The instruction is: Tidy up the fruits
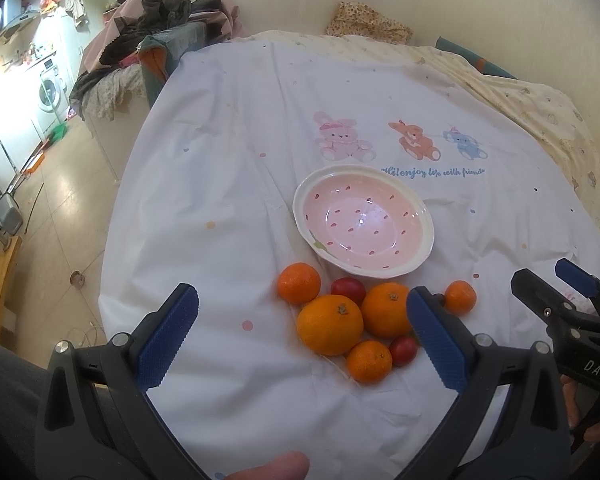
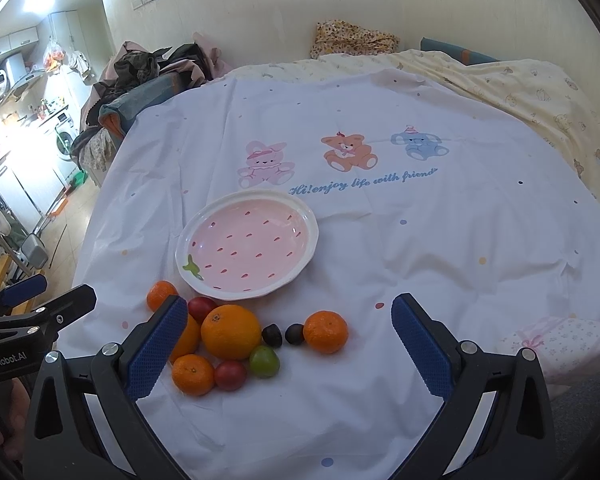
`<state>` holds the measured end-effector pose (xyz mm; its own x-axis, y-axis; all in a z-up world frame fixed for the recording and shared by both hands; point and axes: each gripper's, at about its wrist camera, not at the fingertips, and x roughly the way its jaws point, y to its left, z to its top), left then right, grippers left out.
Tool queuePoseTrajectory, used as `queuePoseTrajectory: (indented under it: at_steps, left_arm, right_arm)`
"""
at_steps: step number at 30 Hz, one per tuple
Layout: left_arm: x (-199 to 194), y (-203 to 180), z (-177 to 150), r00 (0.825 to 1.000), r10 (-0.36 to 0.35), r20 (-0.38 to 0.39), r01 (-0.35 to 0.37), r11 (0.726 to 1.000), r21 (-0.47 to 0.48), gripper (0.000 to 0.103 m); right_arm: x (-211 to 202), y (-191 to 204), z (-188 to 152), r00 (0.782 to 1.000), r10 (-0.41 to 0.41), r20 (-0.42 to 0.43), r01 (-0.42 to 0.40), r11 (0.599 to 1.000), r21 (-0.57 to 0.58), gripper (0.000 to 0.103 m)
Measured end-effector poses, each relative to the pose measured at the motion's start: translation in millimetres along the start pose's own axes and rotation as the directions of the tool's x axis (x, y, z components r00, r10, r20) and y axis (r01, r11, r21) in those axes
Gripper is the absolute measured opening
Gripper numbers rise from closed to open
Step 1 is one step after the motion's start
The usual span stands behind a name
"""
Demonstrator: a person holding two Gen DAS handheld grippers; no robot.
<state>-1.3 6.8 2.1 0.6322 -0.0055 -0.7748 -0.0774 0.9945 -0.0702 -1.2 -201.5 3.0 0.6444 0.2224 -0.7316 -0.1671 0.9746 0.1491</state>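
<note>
A pink strawberry-patterned bowl point(image 1: 364, 222) point(image 2: 248, 246) stands empty on a white cartoon bedsheet point(image 1: 228, 184) point(image 2: 440, 240). In front of it lies a cluster of fruit: two big oranges point(image 1: 330, 324) point(image 2: 231, 332), several small mandarins point(image 1: 299, 283) point(image 2: 325, 331), red plums point(image 1: 348, 288) point(image 2: 230, 375), a green plum point(image 2: 264, 361) and two dark plums point(image 2: 272, 335). My left gripper point(image 1: 302, 336) is open and empty, hovering just before the cluster. My right gripper point(image 2: 286, 340) is open and empty, also near the fruit. Each gripper shows at the other view's edge.
The bed's left edge drops to a tiled floor point(image 1: 56, 216). A pile of clothes point(image 1: 156, 20) point(image 2: 148, 68) lies at the bed's far left corner. A yellow patterned quilt point(image 1: 540, 104) point(image 2: 532, 92) lies at the back right. A kitchen area with a washing machine point(image 1: 50, 92) is far left.
</note>
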Motion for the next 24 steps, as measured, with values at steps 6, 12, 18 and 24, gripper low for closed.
queuePoseTrajectory:
  at_steps: [6,12,18,24]
  left_arm:
    - [0.0,-0.1,-0.3,1.0,0.0,0.001,0.0,1.0,0.001,0.102]
    - [0.1,0.0,-0.4,1.0,-0.001,0.001,0.001,1.0,0.001,0.102]
    - [0.3,-0.1,-0.7,1.0,-0.002,-0.002,0.002,1.0,0.001,0.102]
    - [-0.5,-0.5,-1.4,1.0,0.0,0.007,0.0,1.0,0.009,0.102]
  right_arm:
    - [0.0,0.2,0.0,1.0,-0.001,0.001,0.001,1.0,0.0,0.103]
    - [-0.9,-0.1,0.4,1.0,-0.001,0.0,0.001,1.0,0.001,0.103]
    - [-1.7,-1.5,1.5,1.0,-0.009,0.007,0.009,1.0,0.002,0.103]
    - [-2.6,-2.6,2.2,1.0,-0.009,0.006,0.009,1.0,0.005,0.103]
